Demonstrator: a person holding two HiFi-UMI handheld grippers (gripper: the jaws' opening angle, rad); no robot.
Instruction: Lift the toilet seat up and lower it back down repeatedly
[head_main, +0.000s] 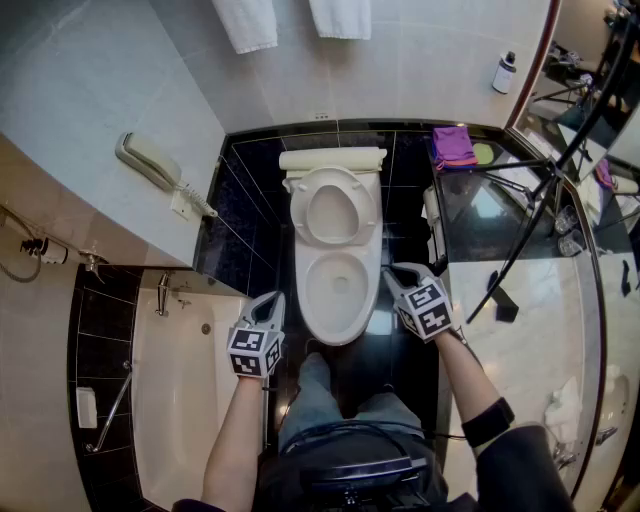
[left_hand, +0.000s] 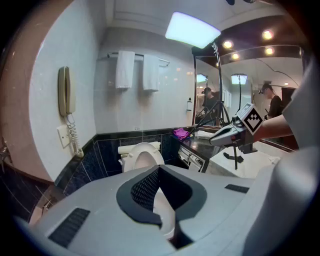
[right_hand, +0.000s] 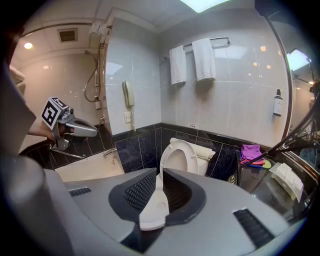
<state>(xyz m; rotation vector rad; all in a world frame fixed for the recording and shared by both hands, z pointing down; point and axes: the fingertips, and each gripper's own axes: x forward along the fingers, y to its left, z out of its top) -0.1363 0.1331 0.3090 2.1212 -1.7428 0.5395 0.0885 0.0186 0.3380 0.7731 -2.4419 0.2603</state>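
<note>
We carry two grey, tapering shells: the left gripper (head_main: 276, 297) to the left of the toilet (head_main: 312, 318), the right gripper (head_main: 390, 272) at its right edge. Each bears a white cube (head_main: 255, 351) printed with black square markers. Their jaws are lined with black ribbed pads (right_hand: 137, 192). Nearer than the toilet, we wear blue jeans (head_main: 315, 400), a black pack (head_main: 345, 468), a black forearm band (head_main: 488, 422) and a dark sleeve (head_main: 532, 468).
</note>
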